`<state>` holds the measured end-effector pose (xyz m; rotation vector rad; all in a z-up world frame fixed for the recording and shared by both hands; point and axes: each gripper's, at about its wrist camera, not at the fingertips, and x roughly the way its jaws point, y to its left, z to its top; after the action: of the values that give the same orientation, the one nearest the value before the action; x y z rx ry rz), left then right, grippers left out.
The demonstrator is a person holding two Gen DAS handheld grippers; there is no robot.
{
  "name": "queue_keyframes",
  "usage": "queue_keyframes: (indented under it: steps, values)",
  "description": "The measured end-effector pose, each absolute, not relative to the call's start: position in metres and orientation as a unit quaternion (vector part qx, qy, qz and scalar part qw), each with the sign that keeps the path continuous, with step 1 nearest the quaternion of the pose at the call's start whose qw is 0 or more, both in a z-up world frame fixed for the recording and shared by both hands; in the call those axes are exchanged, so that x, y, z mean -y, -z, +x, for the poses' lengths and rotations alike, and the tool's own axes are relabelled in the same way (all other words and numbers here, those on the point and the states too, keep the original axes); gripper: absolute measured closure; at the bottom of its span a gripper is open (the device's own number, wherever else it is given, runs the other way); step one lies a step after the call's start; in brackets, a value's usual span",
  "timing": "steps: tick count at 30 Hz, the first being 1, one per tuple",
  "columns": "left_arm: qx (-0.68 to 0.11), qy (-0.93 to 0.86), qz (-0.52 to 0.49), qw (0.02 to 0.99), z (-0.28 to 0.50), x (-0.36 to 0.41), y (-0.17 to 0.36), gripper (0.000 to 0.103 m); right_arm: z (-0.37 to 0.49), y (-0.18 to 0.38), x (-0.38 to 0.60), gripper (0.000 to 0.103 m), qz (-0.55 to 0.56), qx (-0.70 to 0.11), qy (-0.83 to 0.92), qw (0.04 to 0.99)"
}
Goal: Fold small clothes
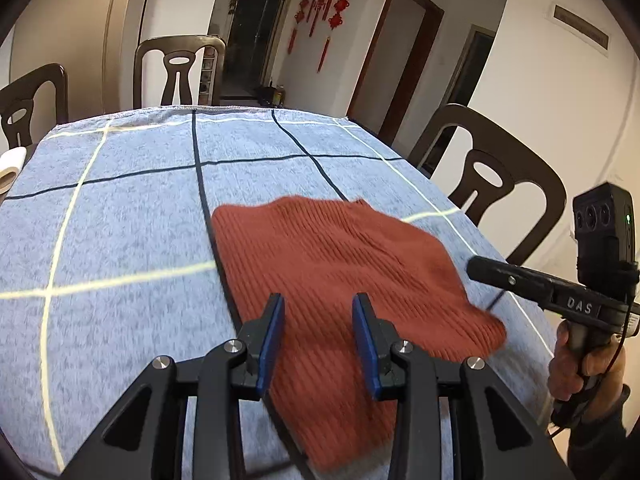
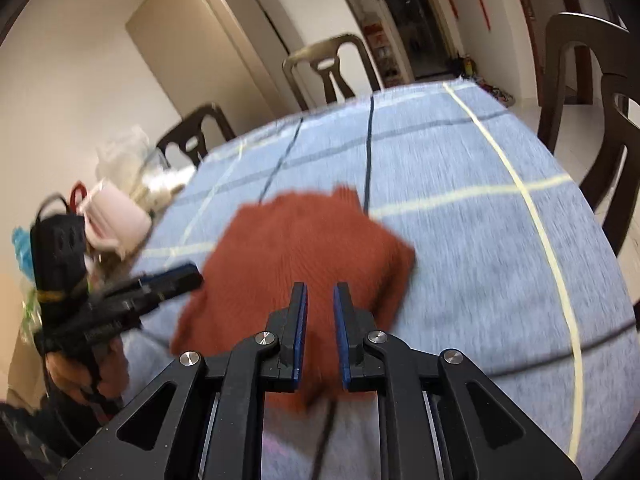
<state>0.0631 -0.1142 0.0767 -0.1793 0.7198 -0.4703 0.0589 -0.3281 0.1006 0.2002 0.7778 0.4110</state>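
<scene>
Left gripper [image 1: 318, 306]: blue pads parted, nothing between them, held above the near part of the rust-red ribbed knit garment [image 1: 340, 280]. Right gripper [image 2: 320, 296]: jaws drawn nearly together with a narrow gap and nothing seen clamped, poised over the same garment [image 2: 296, 256]; in the left wrist view its dark finger tip [image 1: 480, 268] sits beside the garment's right edge. The garment lies flat on the blue checked tablecloth [image 1: 120, 220]. Dark wooden chairs [image 1: 496, 176] stand around the table. Right wrist view is motion-blurred.
</scene>
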Motion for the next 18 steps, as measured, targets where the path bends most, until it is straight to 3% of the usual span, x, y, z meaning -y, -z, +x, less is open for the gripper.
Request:
queue_keyframes:
  steps: [6, 18]
  values:
    - [-0.353, 0.218, -0.057, 0.908, 0.072, 0.13, -0.061, 0.066, 0.097, -0.065, 0.328, 0.09, 0.098, -0.398, -0.161, 0.898]
    - [-0.361, 0.201, -0.063, 0.909, 0.029, 0.111, -0.07, 0.065, 0.039, -0.097, 0.319, 0.087, 0.046, -0.377, -0.198, 0.904]
